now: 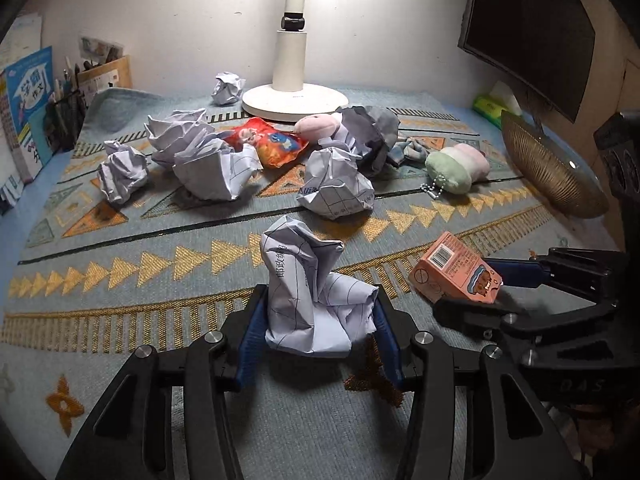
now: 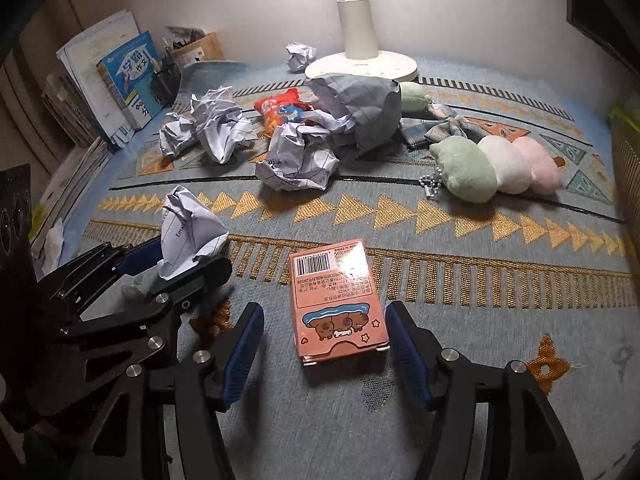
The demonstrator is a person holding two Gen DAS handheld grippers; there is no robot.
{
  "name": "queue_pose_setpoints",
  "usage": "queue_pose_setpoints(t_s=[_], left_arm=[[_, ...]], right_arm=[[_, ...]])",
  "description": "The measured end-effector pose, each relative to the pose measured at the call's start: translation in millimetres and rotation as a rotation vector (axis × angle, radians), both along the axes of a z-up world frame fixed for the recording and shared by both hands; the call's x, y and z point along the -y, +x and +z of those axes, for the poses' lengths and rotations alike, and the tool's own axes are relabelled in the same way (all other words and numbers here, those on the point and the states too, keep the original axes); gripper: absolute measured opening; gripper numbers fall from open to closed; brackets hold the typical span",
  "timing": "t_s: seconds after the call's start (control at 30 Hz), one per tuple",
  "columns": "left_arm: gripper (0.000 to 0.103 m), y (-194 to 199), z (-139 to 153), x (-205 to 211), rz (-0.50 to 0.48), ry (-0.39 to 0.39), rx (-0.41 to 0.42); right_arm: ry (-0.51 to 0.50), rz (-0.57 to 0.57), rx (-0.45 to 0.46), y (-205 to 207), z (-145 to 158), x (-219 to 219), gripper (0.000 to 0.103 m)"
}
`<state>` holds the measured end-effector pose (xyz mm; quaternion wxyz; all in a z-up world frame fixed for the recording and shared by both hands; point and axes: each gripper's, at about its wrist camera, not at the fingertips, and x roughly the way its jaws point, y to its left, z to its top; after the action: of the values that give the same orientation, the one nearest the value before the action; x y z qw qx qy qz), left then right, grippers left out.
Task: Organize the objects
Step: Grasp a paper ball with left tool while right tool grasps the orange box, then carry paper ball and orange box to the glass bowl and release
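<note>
In front of the white lamp base, our left gripper pinches a crumpled paper ball, lined and printed, its creased peak standing above the blue pads; our right gripper is spread around a glossy pink carton lying flat on the woven patterned mat, pads apart from it; more paper wads sit nearer the lamp

A white lamp stood at the back of the patterned mat, against the wall. Books and a pen holder lined the left edge, while a dark monitor hung at the right above a ribbed brass dish and a green tissue pack.
</note>
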<state>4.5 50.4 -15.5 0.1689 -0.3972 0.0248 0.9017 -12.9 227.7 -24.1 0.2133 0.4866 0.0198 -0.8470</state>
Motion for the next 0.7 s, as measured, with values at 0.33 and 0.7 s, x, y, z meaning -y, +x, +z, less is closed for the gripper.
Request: queue_pose_setpoints(t_s=[0.33,0.7], left_arm=[[0.046,0.6,-1.6,-8.5,-0.003,-0.05,-0.005],[0.046,22.7,45.8,-53.1,-0.055,0.003,-0.103]], right_arm=[[0.018,-0.064,-0.065,4.5,1.2,-5.2,0.042],[-0.013,-0.236,-0.253,26.3,78.2,-78.9,0.04]])
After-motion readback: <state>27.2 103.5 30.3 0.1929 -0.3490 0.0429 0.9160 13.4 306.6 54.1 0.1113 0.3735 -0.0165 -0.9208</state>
